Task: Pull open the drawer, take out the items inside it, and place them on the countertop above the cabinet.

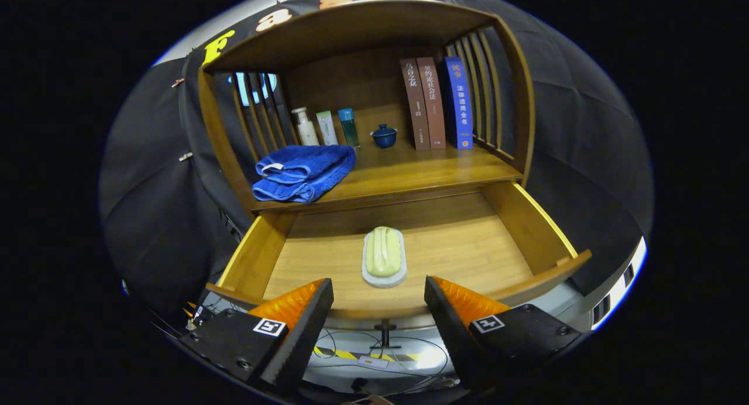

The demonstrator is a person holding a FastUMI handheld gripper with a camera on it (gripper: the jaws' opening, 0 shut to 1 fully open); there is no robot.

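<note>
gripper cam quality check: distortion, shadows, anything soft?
Gripper view: strong fisheye, so the drawer sides and shelf frame bow outward. Lighting is even and warm, with shadow across the drawer's back. The soap dish, just ahead of the open gripper, is sharp. The books are legible, with no glare.

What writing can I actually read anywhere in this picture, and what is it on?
"法律适用全书": spine of the blue book.
Two brown books: spine characters too blurred to read for sure.
Three bottles: print too small to read.
Gripper, open, with the green item in the drawer just ahead between its fingers: square code tags, no words.
</note>
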